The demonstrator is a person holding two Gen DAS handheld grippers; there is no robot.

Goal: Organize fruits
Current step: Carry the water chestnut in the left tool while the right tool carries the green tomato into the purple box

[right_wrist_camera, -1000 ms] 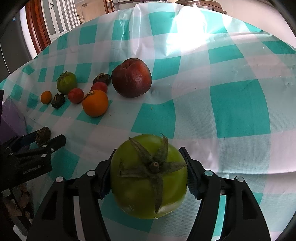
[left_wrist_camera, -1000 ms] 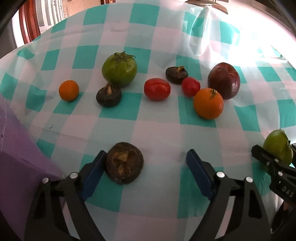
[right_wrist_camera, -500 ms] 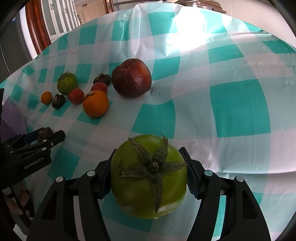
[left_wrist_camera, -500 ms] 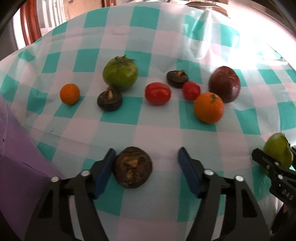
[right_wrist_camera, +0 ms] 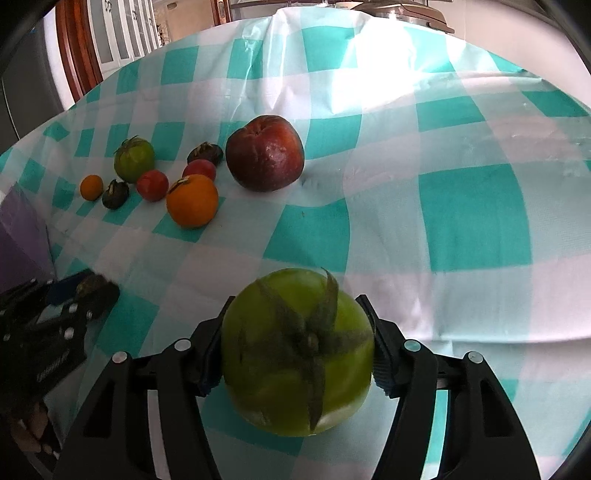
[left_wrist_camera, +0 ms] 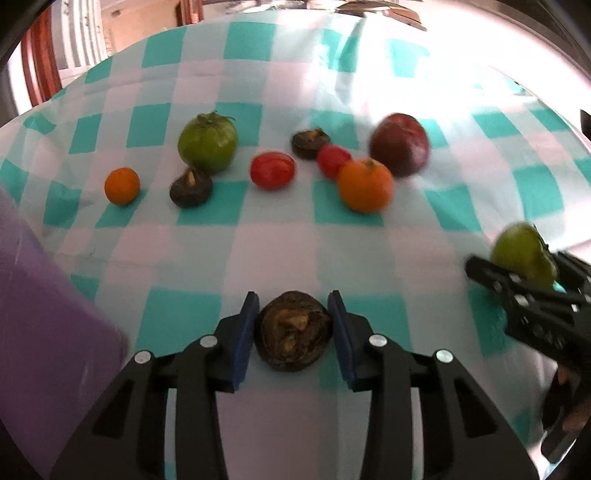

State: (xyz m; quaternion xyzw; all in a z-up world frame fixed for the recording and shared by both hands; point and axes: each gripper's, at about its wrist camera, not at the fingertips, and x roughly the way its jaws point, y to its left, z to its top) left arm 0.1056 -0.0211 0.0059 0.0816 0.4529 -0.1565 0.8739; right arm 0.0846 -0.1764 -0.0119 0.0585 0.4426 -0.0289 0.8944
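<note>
**Daylight glare, soft focus**

Strong light poured in from the far end, bleaching the checked tablecloth (left_wrist_camera: 332,85) there. The left wrist view was motion-blurred throughout; the right stayed sharper. Fisheye bending curved both, with dark vignetted corners.

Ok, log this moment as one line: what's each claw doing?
left claw: just closed on dark brown fruit | right claw: gripping green tomato | remaining fruit: on checkered cloth

Home dining/kitchen area: table w/ teal-white checked tablecloth (right_wrist_camera: 476,221), wood-framed white cabinet doors (right_wrist_camera: 122,33) behind, metal cookware (right_wrist_camera: 402,9) at far edge.
</note>
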